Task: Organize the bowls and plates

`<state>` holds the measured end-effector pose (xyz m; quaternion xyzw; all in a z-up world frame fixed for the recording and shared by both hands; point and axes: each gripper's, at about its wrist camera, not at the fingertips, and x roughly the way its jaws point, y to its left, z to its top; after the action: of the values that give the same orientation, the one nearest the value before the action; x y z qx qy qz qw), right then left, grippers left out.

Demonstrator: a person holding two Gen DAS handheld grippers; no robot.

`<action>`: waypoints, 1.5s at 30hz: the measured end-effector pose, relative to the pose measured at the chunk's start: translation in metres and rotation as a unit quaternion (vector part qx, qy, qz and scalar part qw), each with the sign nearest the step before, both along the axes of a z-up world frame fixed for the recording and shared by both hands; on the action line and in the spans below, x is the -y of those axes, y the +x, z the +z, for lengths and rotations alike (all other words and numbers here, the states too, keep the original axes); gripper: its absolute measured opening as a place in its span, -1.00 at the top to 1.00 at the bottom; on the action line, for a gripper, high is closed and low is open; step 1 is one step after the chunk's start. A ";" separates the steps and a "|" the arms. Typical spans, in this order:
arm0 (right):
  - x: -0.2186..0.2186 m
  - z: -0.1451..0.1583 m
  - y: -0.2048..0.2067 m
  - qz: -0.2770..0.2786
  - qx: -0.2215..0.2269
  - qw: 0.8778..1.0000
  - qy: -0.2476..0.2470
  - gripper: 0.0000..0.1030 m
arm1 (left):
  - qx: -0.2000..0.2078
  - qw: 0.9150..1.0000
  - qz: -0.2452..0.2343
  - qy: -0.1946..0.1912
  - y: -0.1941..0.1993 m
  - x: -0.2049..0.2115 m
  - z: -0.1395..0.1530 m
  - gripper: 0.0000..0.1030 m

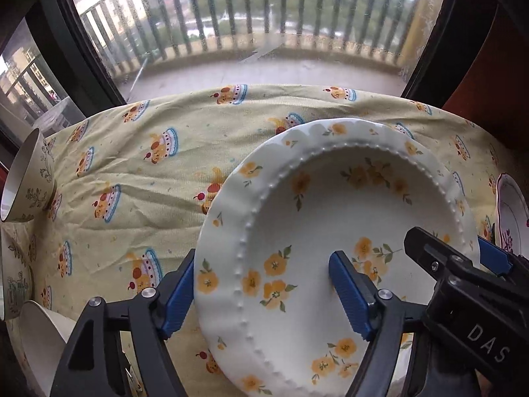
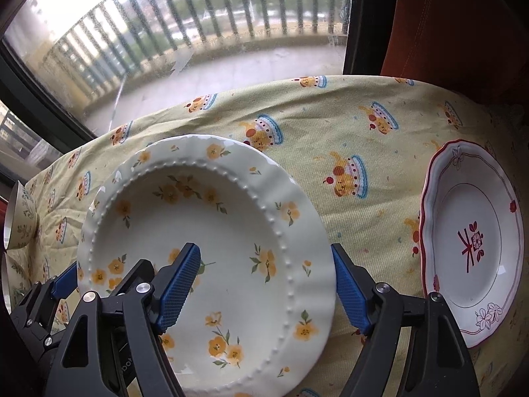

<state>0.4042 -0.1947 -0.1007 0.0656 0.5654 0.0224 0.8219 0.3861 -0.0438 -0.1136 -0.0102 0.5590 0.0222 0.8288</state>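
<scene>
Two grippers straddle the yellow-flowered plate point(image 1: 330, 231) on the desk's tablecloth point(image 1: 139, 165): left gripper point(image 1: 261, 297) at its 9 o'clock rim, right gripper point(image 2: 267, 284) at 3 o'clock. Both sets of jaws stand spread, not pinching. Red-rimmed plate point(image 2: 472, 244) lies farther toward 3 o'clock.

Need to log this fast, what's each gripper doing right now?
Left gripper: open, fingers astride the yellow-flowered plate rim, not clamped.
Right gripper: open, astride the opposite rim.

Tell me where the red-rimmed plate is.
The red-rimmed plate lies on the tablecloth at the right wrist view's right side, beside but apart from the yellow-flowered plate.
</scene>
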 end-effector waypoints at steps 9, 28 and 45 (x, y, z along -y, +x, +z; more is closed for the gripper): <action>0.015 0.000 -0.018 0.020 -0.007 1.000 0.017 -0.35 | -0.009 0.999 -0.031 -0.005 -0.022 0.004 0.005 -0.54; 0.017 -0.008 -0.011 0.035 -0.001 0.999 0.008 -0.10 | -0.004 0.999 -0.014 -0.028 -0.009 -0.005 0.009 -0.46; 0.019 0.021 -0.051 0.042 0.006 0.999 -0.004 -0.10 | -0.001 1.000 -0.002 -0.029 -0.059 -0.003 0.039 -0.40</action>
<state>0.3535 -0.2134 -0.0794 0.0380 0.5629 0.0552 0.8238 0.3271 -0.0410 -0.0749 -0.0336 0.5605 0.0042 0.8275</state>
